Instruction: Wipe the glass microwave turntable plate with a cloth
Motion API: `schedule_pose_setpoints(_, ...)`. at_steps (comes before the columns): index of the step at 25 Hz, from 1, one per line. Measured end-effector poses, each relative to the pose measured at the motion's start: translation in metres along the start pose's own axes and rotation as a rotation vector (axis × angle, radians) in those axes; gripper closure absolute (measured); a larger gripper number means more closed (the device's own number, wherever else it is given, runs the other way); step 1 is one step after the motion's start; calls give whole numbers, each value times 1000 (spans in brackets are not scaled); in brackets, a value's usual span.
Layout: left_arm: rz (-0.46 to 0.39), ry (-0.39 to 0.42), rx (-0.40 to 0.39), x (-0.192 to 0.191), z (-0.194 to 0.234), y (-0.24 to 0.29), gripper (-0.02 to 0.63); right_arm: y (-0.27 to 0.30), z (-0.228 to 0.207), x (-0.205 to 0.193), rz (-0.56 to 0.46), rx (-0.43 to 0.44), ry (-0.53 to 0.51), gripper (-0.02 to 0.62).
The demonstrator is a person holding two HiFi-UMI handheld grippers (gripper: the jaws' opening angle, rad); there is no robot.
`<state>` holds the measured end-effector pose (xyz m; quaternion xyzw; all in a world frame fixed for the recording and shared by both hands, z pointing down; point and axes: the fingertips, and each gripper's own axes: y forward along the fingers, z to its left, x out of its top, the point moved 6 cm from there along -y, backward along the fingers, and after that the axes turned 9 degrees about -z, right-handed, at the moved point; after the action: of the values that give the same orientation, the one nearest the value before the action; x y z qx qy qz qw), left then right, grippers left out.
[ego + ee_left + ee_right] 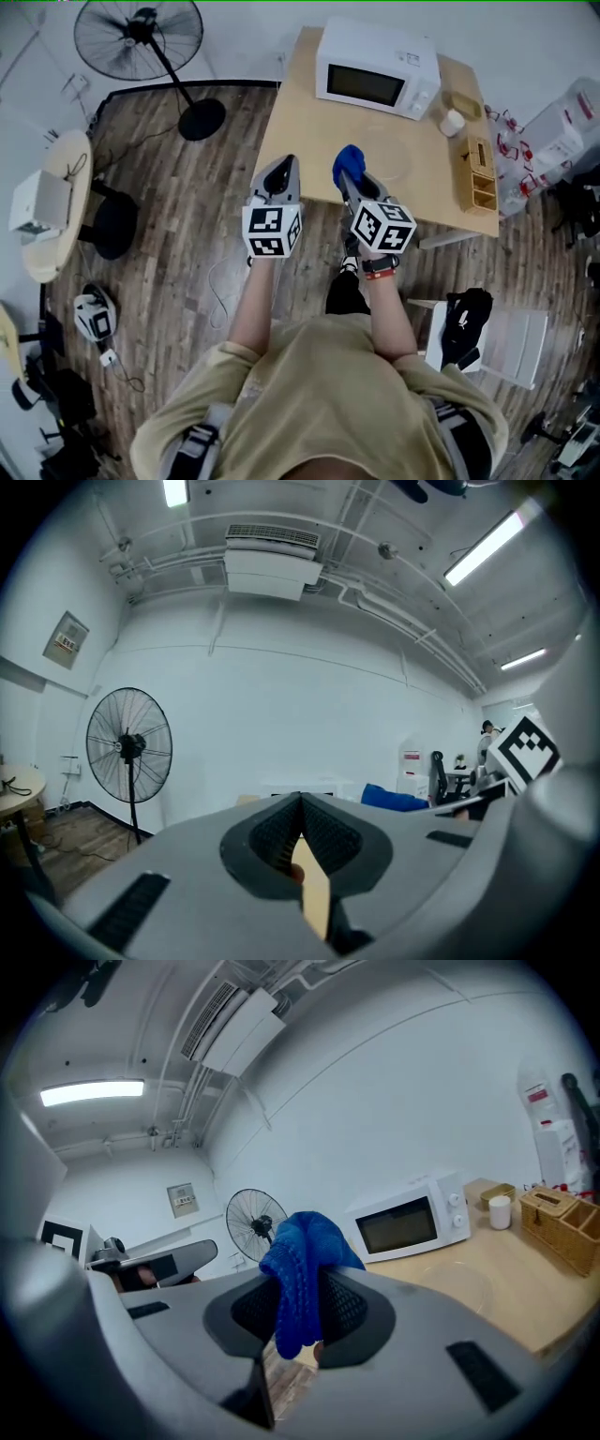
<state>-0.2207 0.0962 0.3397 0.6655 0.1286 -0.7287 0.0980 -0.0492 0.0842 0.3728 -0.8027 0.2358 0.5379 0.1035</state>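
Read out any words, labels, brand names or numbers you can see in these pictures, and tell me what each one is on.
No text can be read in any view.
Wall notice: red print, too small to read.
Red-and-white label on a white unit by the wall: blurred.
Microwave: no brand or dial markings legible.
Marker cubes: black-and-white square patterns, no letters or numbers.

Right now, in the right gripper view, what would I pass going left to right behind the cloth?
fan → microwave → cup → basket
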Motion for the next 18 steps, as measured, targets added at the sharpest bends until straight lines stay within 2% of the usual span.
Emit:
schedule_pose_setpoints(7, 66, -22, -93, -28, -41, 97, 594, 26, -94, 31, -13, -74, 60, 502)
schedule_pose_setpoints(13, 98, -34, -126, -44, -71, 173, 594, 51, -169, 59, 10, -96, 92, 502)
schedule_pose_setpoints(18, 117, -48, -131, -65, -94, 231, 594, 71, -230, 68, 83, -90, 115, 502)
